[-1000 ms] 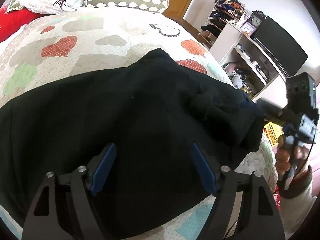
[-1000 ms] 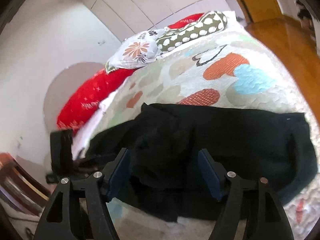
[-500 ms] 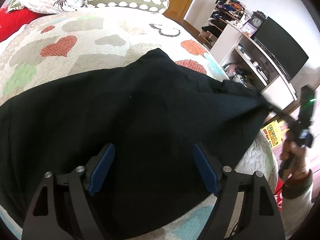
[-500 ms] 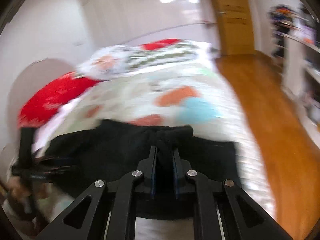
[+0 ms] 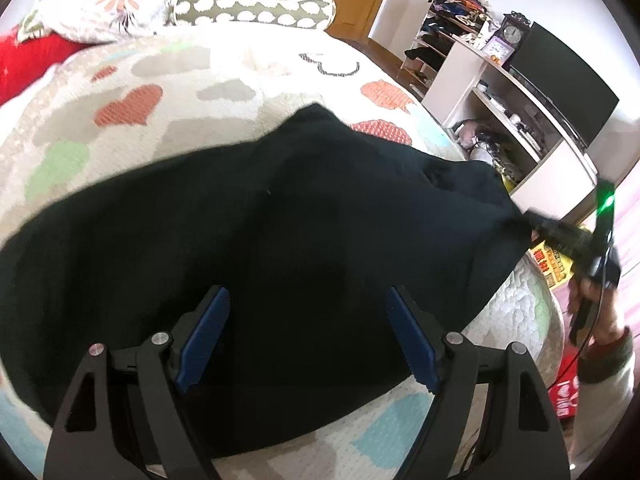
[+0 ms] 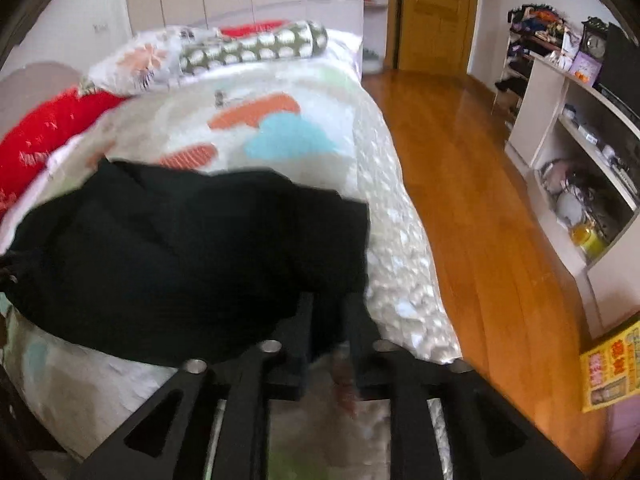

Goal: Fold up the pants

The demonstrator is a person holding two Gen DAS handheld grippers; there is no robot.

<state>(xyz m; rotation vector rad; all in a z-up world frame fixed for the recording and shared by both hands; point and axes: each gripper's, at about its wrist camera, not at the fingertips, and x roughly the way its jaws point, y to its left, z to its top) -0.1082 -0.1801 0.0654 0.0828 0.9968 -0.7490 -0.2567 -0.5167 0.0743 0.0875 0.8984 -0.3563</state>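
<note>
Black pants (image 5: 280, 240) lie spread across the near end of a bed, on a pale quilt (image 5: 224, 92) patterned with hearts in red, grey, green and blue. One corner of the dark cloth is drawn out toward the bed's edge, where the right gripper (image 6: 330, 308) has its two fingers clenched tight on a fold of the fabric. The left gripper (image 5: 306, 332) hangs over the middle of the pants with its blue-padded fingers spread wide apart, gripping nothing. At the head of the bed rest a white flowered pillow (image 5: 100, 4), a long olive bolster with white spots (image 5: 256, 8) and a red cushion (image 5: 28, 60). Beside the bed is a glossy orange wooden floor (image 6: 472, 208) leading to a wooden door (image 6: 436, 12). Along the wall stands a white open shelf unit (image 6: 560, 120): its lower compartment holds a tangle of cables and a pale rounded object, blurred, with something yellow just beside it; the shelf above carries small items too small to identify. On top of the unit sit a dark clock (image 5: 512, 34) and a black television screen (image 5: 560, 84). Further back, open shelves (image 5: 444, 28) are crowded with clothes and small clutter. A yellow printed box (image 6: 608, 368) sits on the floor near the shelf unit.
</note>
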